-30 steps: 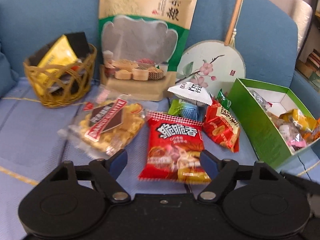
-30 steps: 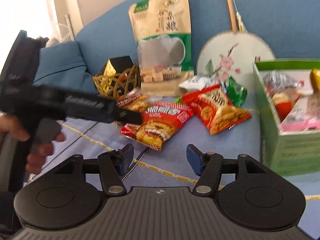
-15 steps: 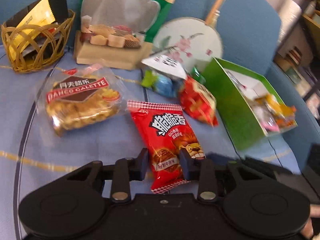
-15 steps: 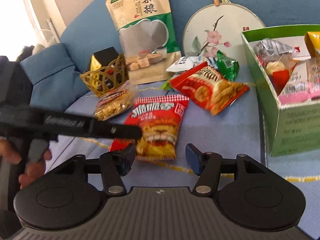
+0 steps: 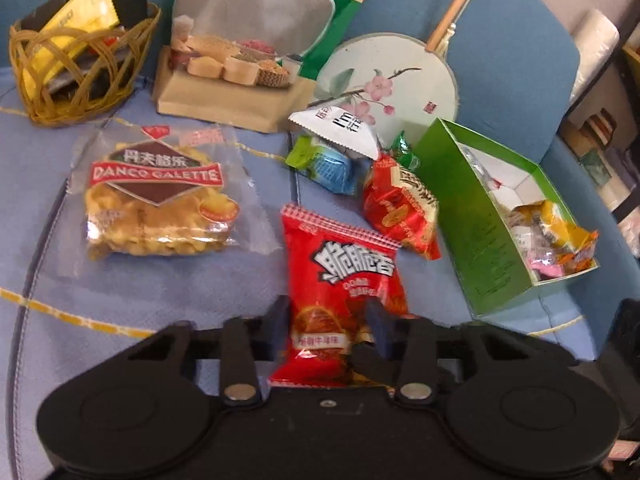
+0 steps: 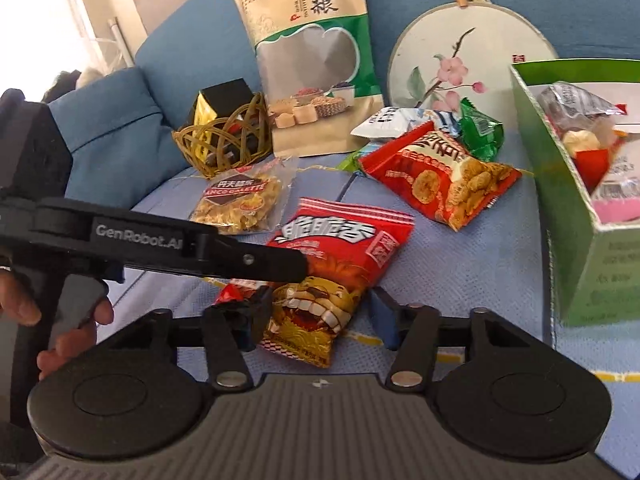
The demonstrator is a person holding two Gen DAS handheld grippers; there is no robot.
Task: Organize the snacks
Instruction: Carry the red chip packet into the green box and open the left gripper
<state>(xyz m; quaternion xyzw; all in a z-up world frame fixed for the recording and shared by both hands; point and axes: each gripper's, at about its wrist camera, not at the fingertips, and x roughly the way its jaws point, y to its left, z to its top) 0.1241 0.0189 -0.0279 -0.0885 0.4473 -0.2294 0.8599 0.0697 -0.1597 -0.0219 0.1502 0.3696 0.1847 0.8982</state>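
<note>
The soft blue sofa seat (image 5: 132,292) holds a woven yellow basket (image 5: 80,76), a clear bag of yellow cookies (image 5: 160,196), red snack bags (image 6: 444,176) and an open green cardboard box (image 5: 472,232).

A home living room: blue sofa (image 6: 208,40), cushion (image 6: 108,128), bookshelf (image 5: 600,148)
</note>
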